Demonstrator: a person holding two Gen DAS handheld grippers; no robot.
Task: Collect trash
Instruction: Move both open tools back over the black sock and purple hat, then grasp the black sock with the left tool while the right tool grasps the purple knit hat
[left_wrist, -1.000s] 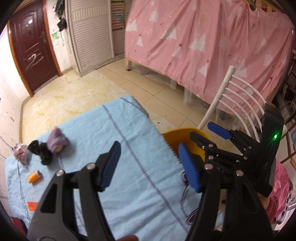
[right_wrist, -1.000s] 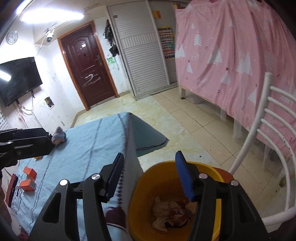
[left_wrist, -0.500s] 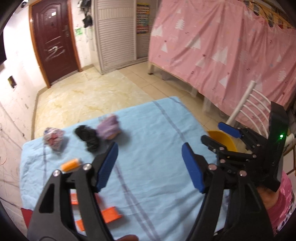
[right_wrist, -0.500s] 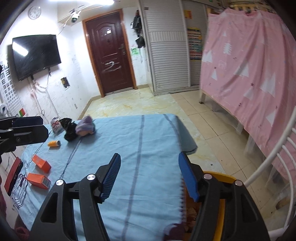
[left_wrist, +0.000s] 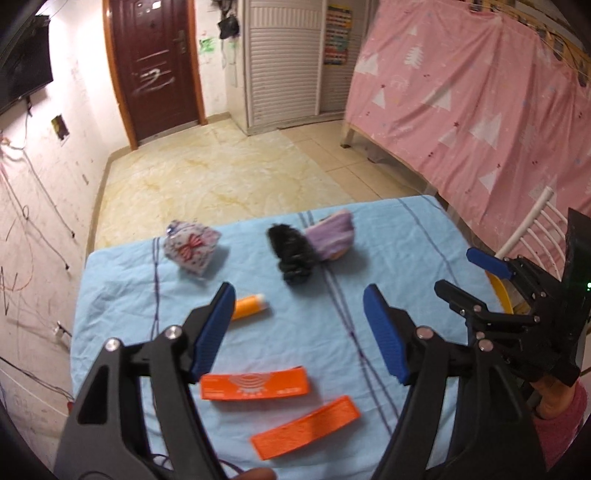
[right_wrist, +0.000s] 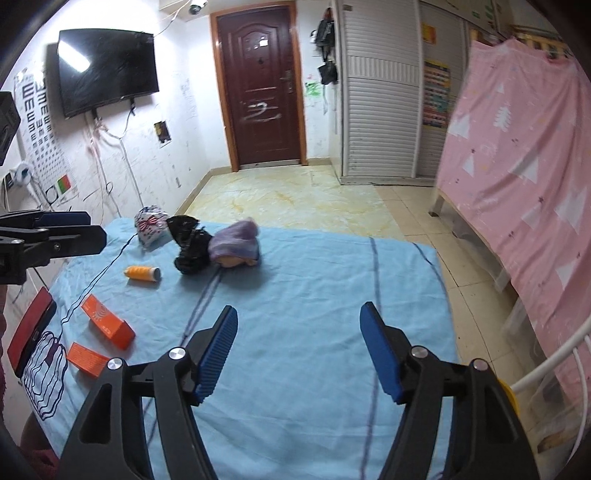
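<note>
Left wrist view: both grippers (left_wrist: 299, 325) (right_wrist: 298, 345) gape empty above crumpled black trash (left_wrist: 291, 253).

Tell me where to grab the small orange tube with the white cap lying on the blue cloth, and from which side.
Grip the small orange tube with the white cap across its orange body, coming down from above. It lies flat on the blue cloth, clear of its neighbours, so jaws set square to its length should close on the round sides; along its length it would probably slip or roll.

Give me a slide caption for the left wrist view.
Open left tongs above blue cloth strewn with orange boxes.
</note>
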